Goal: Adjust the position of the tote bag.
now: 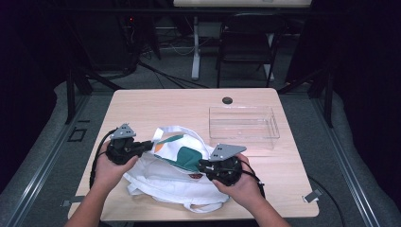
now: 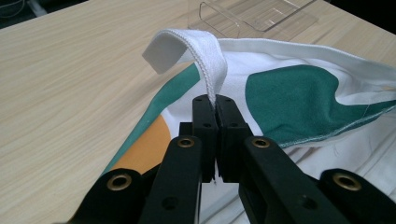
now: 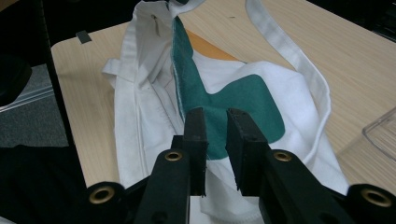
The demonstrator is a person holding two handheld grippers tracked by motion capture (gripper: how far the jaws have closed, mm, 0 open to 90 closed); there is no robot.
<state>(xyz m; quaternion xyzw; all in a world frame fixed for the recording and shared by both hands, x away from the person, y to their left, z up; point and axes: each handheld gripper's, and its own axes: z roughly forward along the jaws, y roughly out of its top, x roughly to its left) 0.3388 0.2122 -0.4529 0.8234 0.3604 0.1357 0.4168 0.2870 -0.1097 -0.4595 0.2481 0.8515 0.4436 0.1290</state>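
A white cloth tote bag (image 1: 165, 182) with green and orange print lies crumpled on the near half of the wooden table (image 1: 156, 106). My left gripper (image 1: 150, 145) is at the bag's left edge, shut on a white strap (image 2: 187, 42) that rises from between its jaws (image 2: 215, 100) and curls over to the left. My right gripper (image 1: 201, 165) hovers at the bag's right side, over the green patch (image 3: 243, 100). Its jaws (image 3: 217, 114) stand a narrow gap apart with nothing pinched between them. Another long strap (image 3: 299, 65) loops across the table beyond the bag (image 3: 140, 121).
A clear plastic tray (image 1: 274, 124) stands at the right rear of the table, just beyond the bag; its edge shows in the left gripper view (image 2: 252, 14) and the right gripper view (image 3: 383, 130). A dark cable hole (image 1: 227, 100) lies behind it. A chair (image 1: 246, 42) stands past the table.
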